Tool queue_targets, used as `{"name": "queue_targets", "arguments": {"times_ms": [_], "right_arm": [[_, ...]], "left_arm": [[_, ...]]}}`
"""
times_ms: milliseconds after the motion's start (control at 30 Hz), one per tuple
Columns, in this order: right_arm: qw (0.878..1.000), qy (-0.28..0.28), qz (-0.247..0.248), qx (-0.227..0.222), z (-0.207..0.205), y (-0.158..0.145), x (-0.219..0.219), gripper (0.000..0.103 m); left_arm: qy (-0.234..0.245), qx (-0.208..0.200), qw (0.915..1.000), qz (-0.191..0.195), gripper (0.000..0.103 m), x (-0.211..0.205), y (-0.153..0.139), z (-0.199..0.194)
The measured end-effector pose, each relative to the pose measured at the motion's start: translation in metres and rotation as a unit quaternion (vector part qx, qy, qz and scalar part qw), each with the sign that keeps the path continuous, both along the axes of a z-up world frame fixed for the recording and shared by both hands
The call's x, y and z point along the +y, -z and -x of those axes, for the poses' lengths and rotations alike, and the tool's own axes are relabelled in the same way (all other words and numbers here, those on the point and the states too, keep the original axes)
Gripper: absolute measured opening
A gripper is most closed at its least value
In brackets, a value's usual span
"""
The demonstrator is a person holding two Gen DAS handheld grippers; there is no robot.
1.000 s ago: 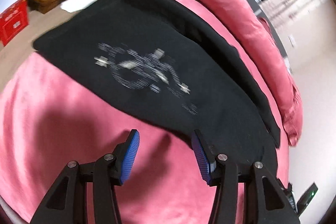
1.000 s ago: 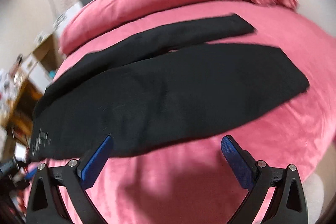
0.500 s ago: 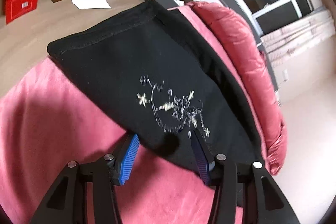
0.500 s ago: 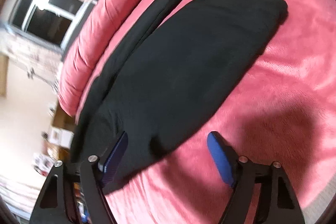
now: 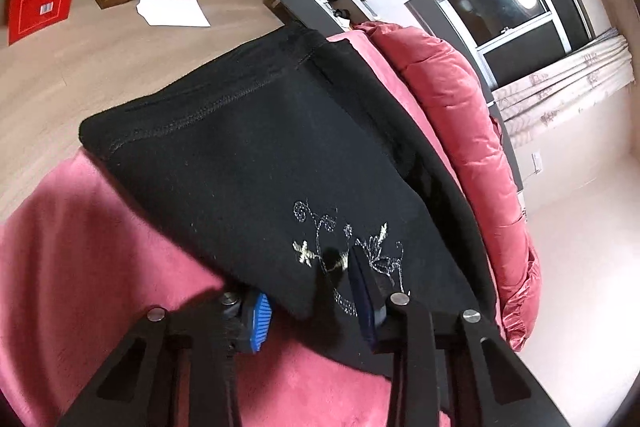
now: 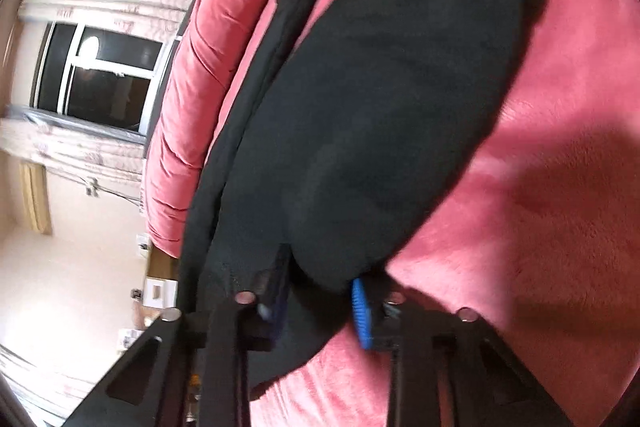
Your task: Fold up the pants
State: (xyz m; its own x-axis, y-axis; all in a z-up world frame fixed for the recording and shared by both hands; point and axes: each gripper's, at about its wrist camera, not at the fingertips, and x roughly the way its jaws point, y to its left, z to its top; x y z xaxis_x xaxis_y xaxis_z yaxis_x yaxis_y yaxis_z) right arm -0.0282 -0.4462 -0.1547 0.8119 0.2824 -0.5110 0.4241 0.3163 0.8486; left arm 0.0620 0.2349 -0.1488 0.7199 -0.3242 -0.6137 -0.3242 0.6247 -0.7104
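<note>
Pants [image 5: 248,163] of black knit cloth lie on pink plush bed [image 5: 80,247] — left claw [image 5: 316,311] and right claw [image 6: 320,307] closing on near edge.

We had the black pants [image 5: 256,163] lying flat across the pink bedspread [image 5: 72,267], one leg over most of the other, waistband at the bed's edge, silvery floral embroidery [image 5: 344,251] facing up on the near hip.

Pants [image 5: 248,163] flat on bed [image 5: 80,247], rolled quilt [image 5: 460,115] along their far side
</note>
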Motion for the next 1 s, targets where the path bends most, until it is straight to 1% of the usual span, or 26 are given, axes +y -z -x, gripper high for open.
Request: {"name": "queue_targets", "arguments": {"times_ms": [33,67,100,133,200,233,367,433,500,567,667,767,900,1000], "right_arm": [[1.000,0.004,-0.017,-0.004,0.001,0.004,-0.003,0.020],[0.999,0.007,-0.034,-0.007,0.002,0.008,-0.005,0.019],[0.999,0.004,-0.046,-0.009,0.001,0.010,-0.006,0.018],[0.999,-0.001,-0.050,-0.008,-0.001,0.010,-0.007,0.017],[0.999,-0.006,-0.038,0.000,-0.005,0.007,-0.007,0.015],[1.000,-0.007,-0.029,0.005,-0.005,0.004,-0.005,0.014],[0.999,-0.007,0.025,0.027,-0.010,-0.011,0.002,0.014],[0.998,-0.011,0.048,0.034,-0.003,-0.018,0.001,0.014],[0.997,-0.013,0.069,0.033,-0.004,-0.028,0.002,0.014],[0.996,-0.013,0.081,0.030,-0.002,-0.035,0.001,0.013],[0.995,-0.015,0.094,0.027,0.002,-0.044,0.000,0.013],[0.994,-0.013,0.104,0.029,0.007,-0.049,0.001,0.012],[0.993,-0.013,0.111,0.033,0.019,-0.053,0.001,0.012],[0.993,-0.013,0.110,0.039,0.031,-0.052,-0.001,0.011]], "left_arm": [[-0.009,0.000,0.9999,0.013,0.034,0.003,0.003,-0.001],[-0.013,0.004,0.9998,0.016,0.033,0.004,0.004,0.001],[-0.015,0.009,0.9998,0.013,0.031,0.004,0.005,0.001],[-0.016,0.014,0.9998,0.006,0.026,0.003,0.004,-0.001],[-0.016,0.026,0.9995,-0.008,0.020,0.003,0.003,-0.003],[-0.015,0.033,0.9993,-0.013,0.015,0.003,0.003,-0.004],[0.000,0.049,0.9987,-0.014,0.008,0.006,-0.002,-0.007],[0.009,0.048,0.9985,-0.025,0.007,0.006,-0.011,-0.008],[0.017,0.040,0.9984,-0.036,0.007,0.006,-0.023,-0.006],[0.026,0.030,0.9982,-0.046,0.007,0.006,-0.034,-0.002],[0.038,0.026,0.9967,-0.066,0.007,0.004,-0.045,0.007],[0.040,0.025,0.9962,-0.073,0.007,0.006,-0.050,0.019],[0.043,0.030,0.9964,-0.066,0.007,0.011,-0.050,0.037],[0.047,0.033,0.9957,-0.073,0.007,0.012,-0.050,0.051]]}}
